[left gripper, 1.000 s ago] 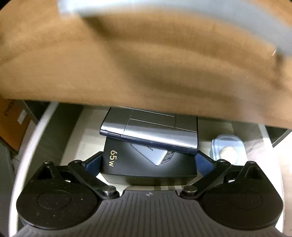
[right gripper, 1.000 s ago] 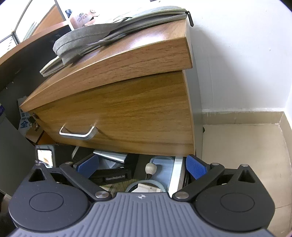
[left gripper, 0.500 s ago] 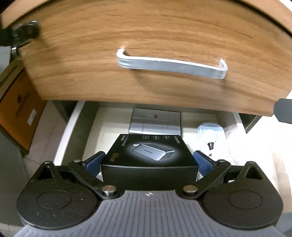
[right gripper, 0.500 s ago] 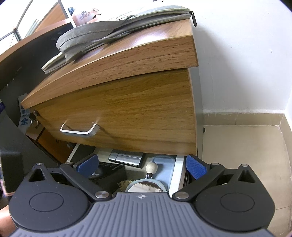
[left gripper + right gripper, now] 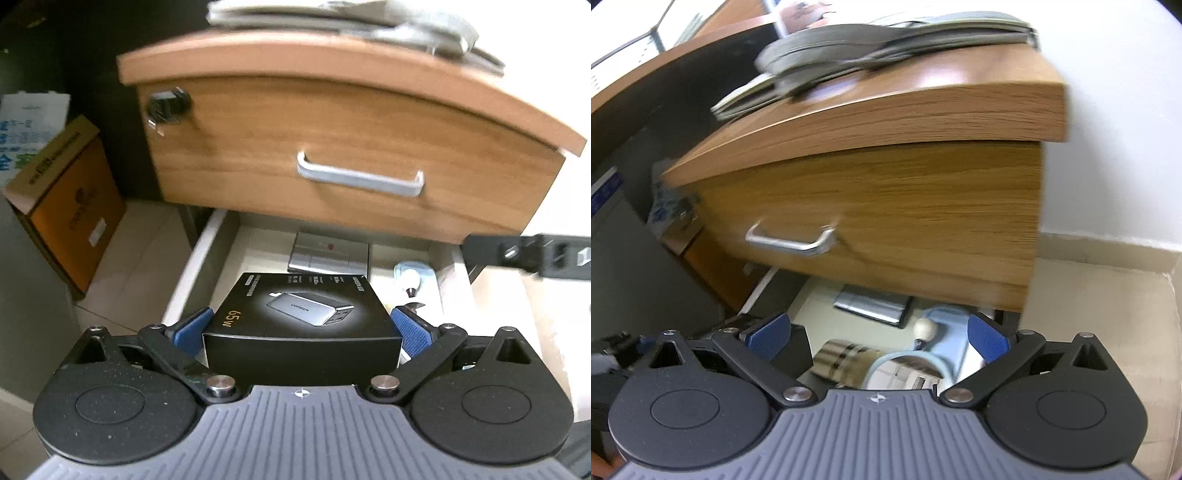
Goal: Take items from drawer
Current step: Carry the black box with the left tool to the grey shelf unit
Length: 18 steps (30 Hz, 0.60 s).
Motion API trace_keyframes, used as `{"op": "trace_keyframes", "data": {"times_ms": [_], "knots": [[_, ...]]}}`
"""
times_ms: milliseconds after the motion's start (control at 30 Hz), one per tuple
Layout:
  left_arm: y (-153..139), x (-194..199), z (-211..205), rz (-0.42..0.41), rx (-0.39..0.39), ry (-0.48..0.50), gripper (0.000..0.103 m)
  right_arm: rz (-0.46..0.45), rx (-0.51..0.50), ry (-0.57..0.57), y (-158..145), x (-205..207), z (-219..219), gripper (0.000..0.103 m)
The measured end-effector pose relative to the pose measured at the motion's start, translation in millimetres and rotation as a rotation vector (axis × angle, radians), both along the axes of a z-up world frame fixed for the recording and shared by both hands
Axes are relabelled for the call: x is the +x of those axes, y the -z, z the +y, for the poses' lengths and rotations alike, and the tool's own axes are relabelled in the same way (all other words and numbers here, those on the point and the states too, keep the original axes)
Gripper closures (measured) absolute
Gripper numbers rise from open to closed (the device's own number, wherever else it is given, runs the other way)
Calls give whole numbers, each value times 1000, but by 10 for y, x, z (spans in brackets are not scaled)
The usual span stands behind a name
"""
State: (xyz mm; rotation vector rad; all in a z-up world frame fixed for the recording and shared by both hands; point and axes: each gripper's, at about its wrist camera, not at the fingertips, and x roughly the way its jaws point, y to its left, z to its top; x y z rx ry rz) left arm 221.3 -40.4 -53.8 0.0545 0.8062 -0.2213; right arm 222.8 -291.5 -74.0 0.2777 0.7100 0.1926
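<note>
The black UGREEN 65W charger box [image 5: 301, 325] is clamped between the blue pads [image 5: 190, 329] of the left gripper [image 5: 301, 328] and is held above the front of the open lower drawer [image 5: 192, 273]. Behind the box, on the drawer floor, a silver flat case [image 5: 328, 254] is seen, and to the right of the box a pale blue tray [image 5: 415, 275]. The right gripper [image 5: 879, 338] is held over the same drawer with its fingers apart and nothing between them; a round mirror [image 5: 908, 373] lies below it. Above the drawer, the closed wooden drawer front carries a metal handle [image 5: 360, 179].
</note>
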Motion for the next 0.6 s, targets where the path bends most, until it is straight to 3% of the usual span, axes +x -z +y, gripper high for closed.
{"op": "trace_keyframes", "data": {"times_ms": [300, 600], "knots": [[-423, -612, 249, -47, -79, -115, 2, -53, -54, -135, -191, -127, 355, 0], [-742, -1165, 483, -86, -125, -197, 2, -38, 45, -209, -455, -231, 559, 0]]}}
